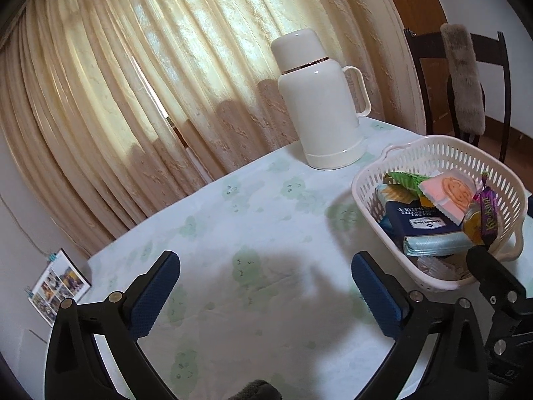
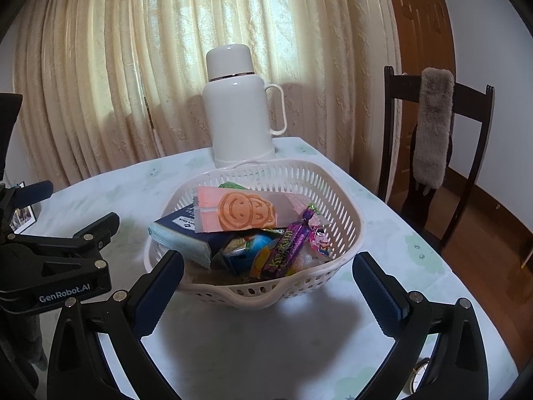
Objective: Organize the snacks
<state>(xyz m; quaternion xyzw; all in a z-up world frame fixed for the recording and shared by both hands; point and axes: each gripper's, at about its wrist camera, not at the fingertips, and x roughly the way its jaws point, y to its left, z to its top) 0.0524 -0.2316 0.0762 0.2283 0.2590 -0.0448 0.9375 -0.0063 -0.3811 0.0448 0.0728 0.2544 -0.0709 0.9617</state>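
Observation:
A white slotted basket (image 2: pixel 346 233) (image 1: pixel 373 180) sits on the pale tablecloth, filled with several snacks. On top lies a pink pack with an orange smiley biscuit (image 2: pixel 240 215) (image 1: pixel 448 195). Beside it are a dark blue cracker box (image 2: pixel 181 223) (image 1: pixel 423 221) and a purple candy wrapper (image 2: pixel 289 245) (image 1: pixel 491 215). My right gripper (image 2: pixel 268 286) stands open just in front of the basket's near rim, nothing between its fingers. My left gripper (image 1: pixel 266 290) hangs open over bare cloth to the left of the basket. It shows from the side in the right wrist view (image 2: pixel 83 233).
A tall white thermos jug (image 2: pixel 240 110) (image 1: pixel 319 100) stands behind the basket near the table's far edge. A dark wooden chair (image 2: pixel 439 153) with a grey fuzzy cloth over its back is at the right. Cream curtains hang behind. A photo frame (image 1: pixel 58 286) sits beyond the table's left edge.

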